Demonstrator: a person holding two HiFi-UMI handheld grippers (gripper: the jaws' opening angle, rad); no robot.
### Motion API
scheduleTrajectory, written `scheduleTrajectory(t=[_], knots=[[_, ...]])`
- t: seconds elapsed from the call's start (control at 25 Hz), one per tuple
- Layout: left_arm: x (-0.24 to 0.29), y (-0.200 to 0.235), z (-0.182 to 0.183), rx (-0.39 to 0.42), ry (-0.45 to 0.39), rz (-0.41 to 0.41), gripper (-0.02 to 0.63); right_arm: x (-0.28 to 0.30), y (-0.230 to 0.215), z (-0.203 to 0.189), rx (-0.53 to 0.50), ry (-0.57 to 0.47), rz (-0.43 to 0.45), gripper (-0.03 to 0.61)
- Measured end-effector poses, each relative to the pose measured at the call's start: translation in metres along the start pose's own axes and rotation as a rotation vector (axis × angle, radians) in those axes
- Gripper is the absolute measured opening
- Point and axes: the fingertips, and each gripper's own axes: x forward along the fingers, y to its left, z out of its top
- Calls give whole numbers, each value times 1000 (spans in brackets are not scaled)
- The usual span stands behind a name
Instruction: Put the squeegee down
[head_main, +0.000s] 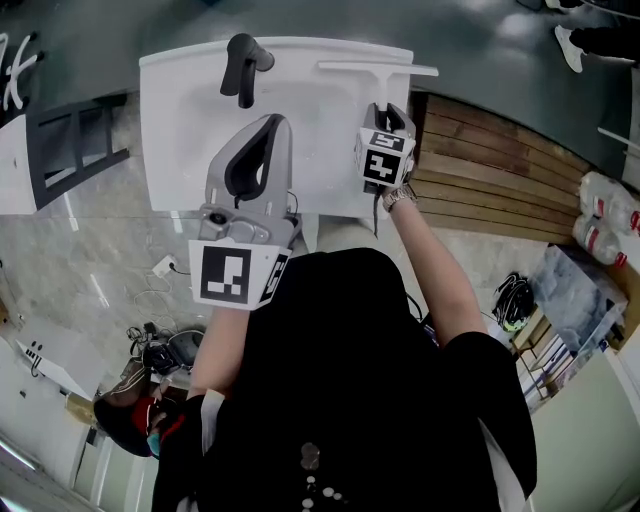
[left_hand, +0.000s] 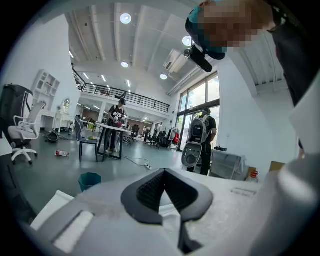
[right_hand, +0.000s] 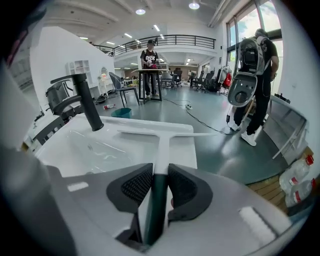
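Squeegee (right_hand: 161, 142), T-shaped, white, dark-handled, clamped between ribbed pads (right_hand: 137, 187) of right gripper (right_hand: 160, 169); left gripper (left_hand: 163, 172) closed, empty.

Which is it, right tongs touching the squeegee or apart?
Touching. The right gripper view shows the right tongs with both pads pressed against the squeegee handle, no gap on either side.

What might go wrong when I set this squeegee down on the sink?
1. The squeegee has its blade reaching past the far right corner of the sink. If the right gripper releases it there, it may tip off to the floor.
2. The basin starts just left of the handle, so the squeegee might slide in.
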Motion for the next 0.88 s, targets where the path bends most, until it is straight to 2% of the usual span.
scheduleTrajectory(t=[0.32, 0.44, 0.72, 0.88], knots=[[-7, 2, -1, -7, -2, 7, 2, -3, 0, 0, -15, -6, 0, 106], [-10, 2, -1, -8, -9, 6, 2, -2, 4, -3, -14, 2, 20, 153], [-21, 2, -6, -8, -2, -2, 2, -9, 6, -9, 5, 11, 38, 184], [-28, -1, -5, -7, -10, -8, 2, -20, 3, -2, 15, -22, 55, 200]])
